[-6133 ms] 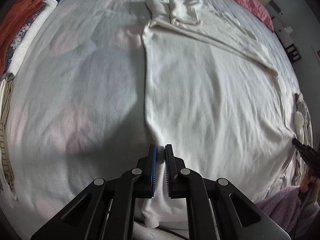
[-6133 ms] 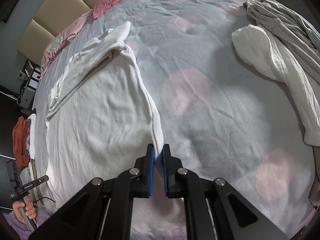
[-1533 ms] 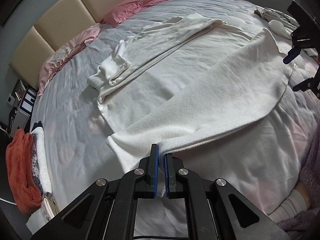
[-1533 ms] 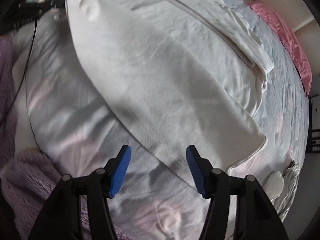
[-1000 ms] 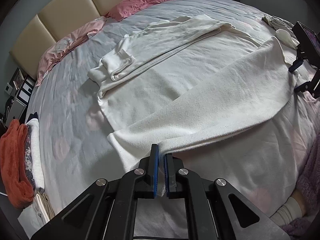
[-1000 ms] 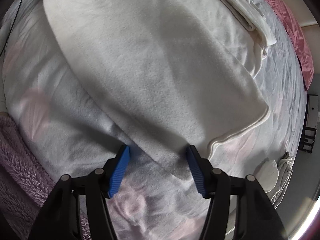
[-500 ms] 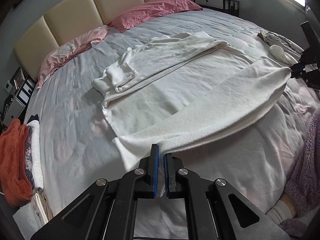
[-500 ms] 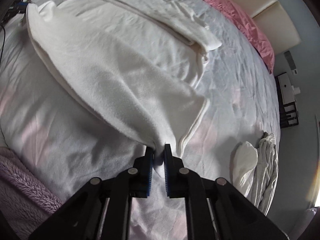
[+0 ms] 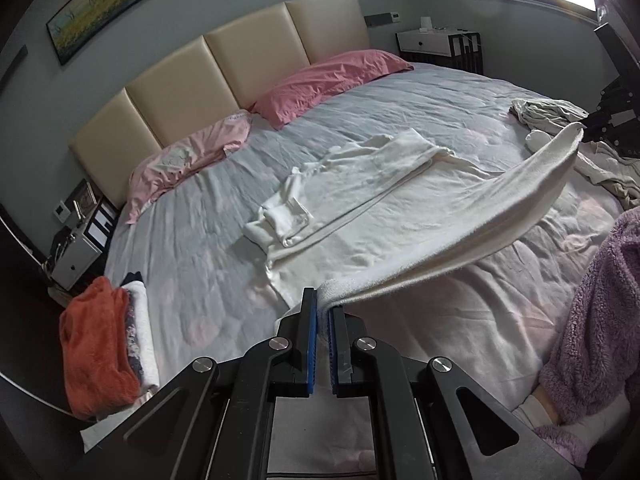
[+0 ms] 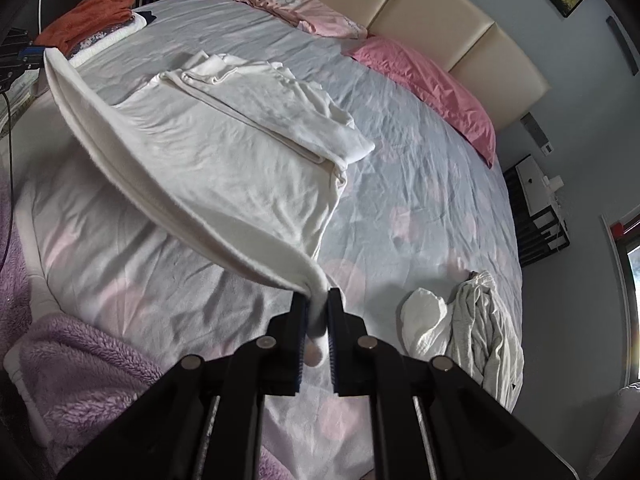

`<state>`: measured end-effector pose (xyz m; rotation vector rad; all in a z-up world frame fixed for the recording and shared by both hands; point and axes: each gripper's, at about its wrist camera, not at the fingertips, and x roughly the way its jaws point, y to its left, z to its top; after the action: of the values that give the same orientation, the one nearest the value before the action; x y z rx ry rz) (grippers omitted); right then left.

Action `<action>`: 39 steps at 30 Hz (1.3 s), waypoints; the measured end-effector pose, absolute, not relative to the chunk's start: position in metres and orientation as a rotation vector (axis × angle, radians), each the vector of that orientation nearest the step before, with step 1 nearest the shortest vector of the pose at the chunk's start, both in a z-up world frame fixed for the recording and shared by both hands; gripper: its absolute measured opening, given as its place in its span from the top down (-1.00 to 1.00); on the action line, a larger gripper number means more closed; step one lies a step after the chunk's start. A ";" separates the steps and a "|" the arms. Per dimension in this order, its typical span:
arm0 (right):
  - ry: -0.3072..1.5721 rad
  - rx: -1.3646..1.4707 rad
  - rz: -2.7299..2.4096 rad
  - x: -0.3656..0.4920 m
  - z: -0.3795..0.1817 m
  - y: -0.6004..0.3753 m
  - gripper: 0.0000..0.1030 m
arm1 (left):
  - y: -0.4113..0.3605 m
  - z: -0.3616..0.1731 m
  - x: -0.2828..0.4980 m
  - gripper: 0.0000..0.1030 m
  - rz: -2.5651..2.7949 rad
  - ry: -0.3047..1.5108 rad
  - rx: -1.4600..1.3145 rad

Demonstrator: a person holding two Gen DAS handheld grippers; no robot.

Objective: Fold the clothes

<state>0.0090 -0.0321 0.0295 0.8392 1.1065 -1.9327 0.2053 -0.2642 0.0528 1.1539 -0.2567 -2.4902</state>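
Observation:
A cream white garment (image 9: 400, 208) lies spread on the grey bed (image 9: 192, 240), its sleeves folded in over its far part. Its near hem (image 9: 500, 200) is lifted off the bed and hangs taut in the air between my two grippers. My left gripper (image 9: 322, 300) is shut on one corner of that hem. In the right wrist view my right gripper (image 10: 317, 298) is shut on the other corner, and the hem (image 10: 160, 196) runs from it up to the left gripper (image 10: 36, 54) at the far left. The garment's body (image 10: 224, 148) stays flat on the bed.
A stack of folded clothes with an orange piece on top (image 9: 96, 344) sits at the bed's left edge. Crumpled grey and white clothes (image 10: 472, 328) lie at the right edge. Pink pillows (image 9: 328, 80) rest by the headboard. A purple fleece sleeve (image 9: 600, 300) is close on the right.
The right gripper closed on the hem's free corner. Both grippers then rose, lifting the folded hem off the bed and stretching it between them.

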 end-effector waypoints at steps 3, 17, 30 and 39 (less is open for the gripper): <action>1.123 0.782 -1.956 0.017 0.045 -0.027 0.83 | -0.254 0.073 0.217 0.90 -2.500 -0.282 1.091; 1.104 0.698 -1.993 0.054 0.091 0.010 0.84 | -0.213 0.115 0.266 0.91 -2.515 -0.466 1.006; 1.136 0.656 -1.959 0.114 0.115 0.052 0.84 | -0.172 0.123 0.305 0.91 -2.531 -0.543 1.065; 1.165 0.670 -1.970 0.092 0.096 0.028 0.83 | -0.197 0.104 0.279 0.90 -2.487 -0.502 1.113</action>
<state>0.0921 0.0278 0.0961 0.6701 1.1649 -1.9696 0.2794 -0.1968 0.1040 1.1132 -0.5025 -2.4873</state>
